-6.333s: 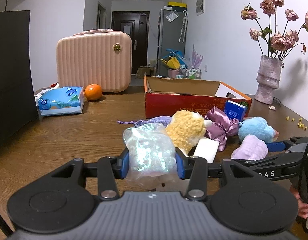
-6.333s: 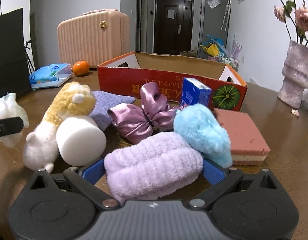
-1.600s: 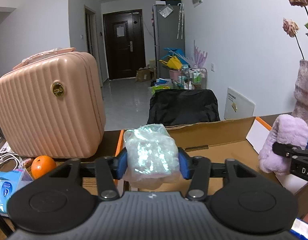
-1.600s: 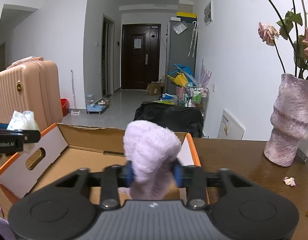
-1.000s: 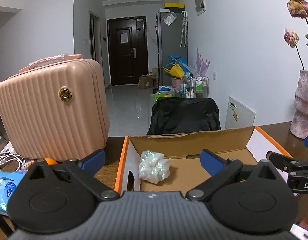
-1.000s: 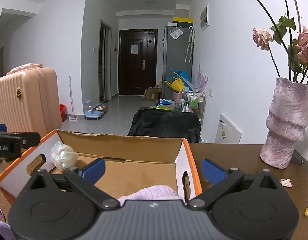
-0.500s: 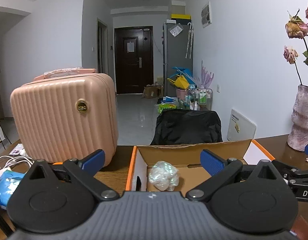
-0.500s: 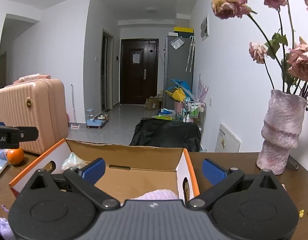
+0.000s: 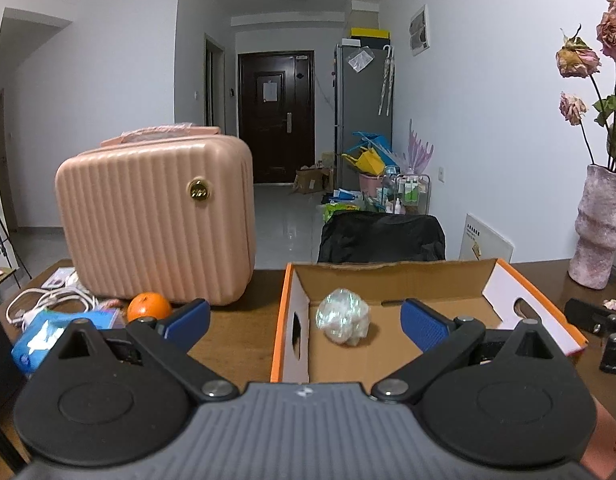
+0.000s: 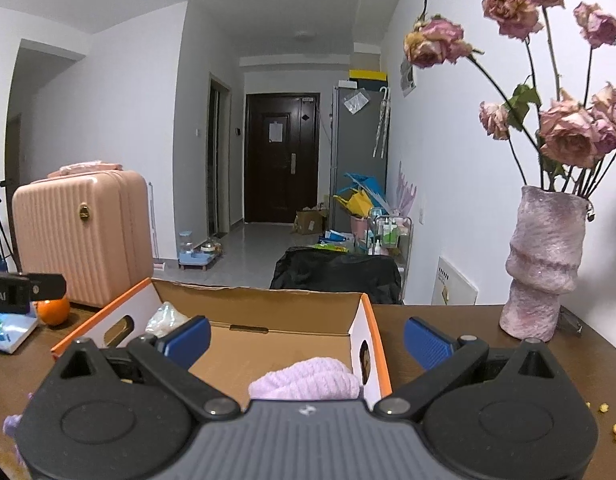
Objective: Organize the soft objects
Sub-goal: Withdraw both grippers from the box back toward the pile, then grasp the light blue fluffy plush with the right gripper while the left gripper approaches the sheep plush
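We are holding the left tongs [image 9: 303, 320] spread wide apart, gripping nothing and touching nothing, above the near edge of the cardboard box [image 9: 392, 276] on the counter [image 9: 235, 340]. The crinkly plastic bundle [image 9: 343, 317] is lying on the box floor near the left wall, between the two blue pads [image 9: 422, 324] as we are seeing them but well beyond them. We are keeping the right tongs [image 10: 305, 338] just as wide, empty too, over the right part of the same box. The lilac plush roll [image 10: 305, 382] is lying inside the box against its right wall, partly hidden behind the tongs' body. Left of the box we are seeing a pink suitcase [image 9: 155, 220], an orange [image 9: 148, 307] and a tissue pack [image 9: 47, 330]; a vase [image 10: 542, 264] of dried roses is standing to the right.
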The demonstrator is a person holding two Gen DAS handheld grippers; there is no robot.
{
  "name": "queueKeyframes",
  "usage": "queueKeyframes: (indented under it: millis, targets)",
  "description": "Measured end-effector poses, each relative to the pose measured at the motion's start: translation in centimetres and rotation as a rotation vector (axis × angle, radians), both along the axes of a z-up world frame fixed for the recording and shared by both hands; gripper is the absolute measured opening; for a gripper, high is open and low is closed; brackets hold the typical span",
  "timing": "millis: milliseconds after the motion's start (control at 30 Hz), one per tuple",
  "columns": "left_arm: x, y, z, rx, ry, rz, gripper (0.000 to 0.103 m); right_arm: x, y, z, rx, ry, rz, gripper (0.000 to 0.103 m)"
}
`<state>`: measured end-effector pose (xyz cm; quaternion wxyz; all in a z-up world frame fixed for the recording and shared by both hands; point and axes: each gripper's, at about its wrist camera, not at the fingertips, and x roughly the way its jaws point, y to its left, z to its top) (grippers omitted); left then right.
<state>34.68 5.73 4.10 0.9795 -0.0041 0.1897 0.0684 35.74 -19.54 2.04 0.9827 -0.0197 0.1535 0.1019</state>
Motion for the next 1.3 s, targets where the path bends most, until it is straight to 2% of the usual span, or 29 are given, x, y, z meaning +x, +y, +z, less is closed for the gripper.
queueKeyframes:
  millis: [433,567,967,1300]
  targets:
    - [-6.2,0.1,-1.3,-0.006,0.009,-0.008,0.103,-6.5,-0.6,-1.4,-0.002,0.004,0.016,0.103]
    - [-8.1,-0.3,-1.5,-0.005,0.006,-0.021,0.103,-8.4,-0.4,-2.0,-0.029,-0.002,0.013,0.103]
    - [-14.1,-1.6,-2.8,0.004,-0.008,-0.044,0.103,-14.3,-0.3,-3.4,-0.049,0.015,0.066,0.103]
    - [-18.1,-1.5,-4.6,-0.027,0.023,-0.042,0.103,-18.1,0.0,-4.5,-0.06,0.031,0.09,0.103]
